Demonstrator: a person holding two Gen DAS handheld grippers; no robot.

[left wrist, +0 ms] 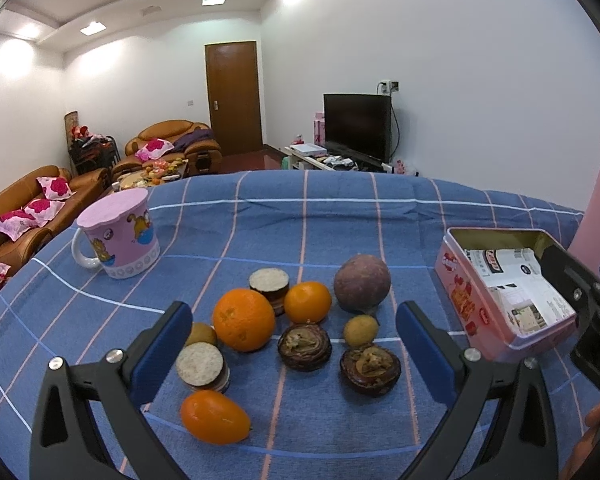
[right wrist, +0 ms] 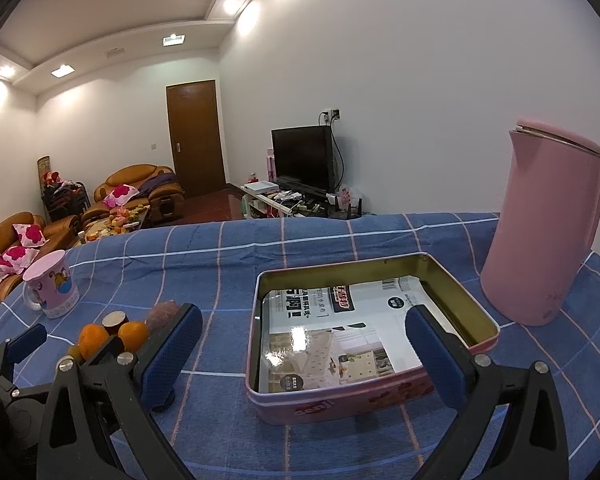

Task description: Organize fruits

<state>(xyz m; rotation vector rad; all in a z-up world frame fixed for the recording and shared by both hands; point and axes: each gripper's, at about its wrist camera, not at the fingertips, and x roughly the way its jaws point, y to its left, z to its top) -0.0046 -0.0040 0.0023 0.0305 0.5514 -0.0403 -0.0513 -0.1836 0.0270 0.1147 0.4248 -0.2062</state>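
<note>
Since fruit pile (left wrist: pixel 300 332) lies straight ahead of your left gripper (left wrist: pixel 294 344), fingers spread and empty, lead with it; tin (right wrist: pixel 256 360) sits right, under empty, spread right gripper (right wrist: pixel 304 352).

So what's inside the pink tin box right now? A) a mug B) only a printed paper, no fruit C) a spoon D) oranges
B: the pink tin holds just a printed paper sheet on its bottom, while the oranges and other fruit sit on the blue cloth beside it.
</note>
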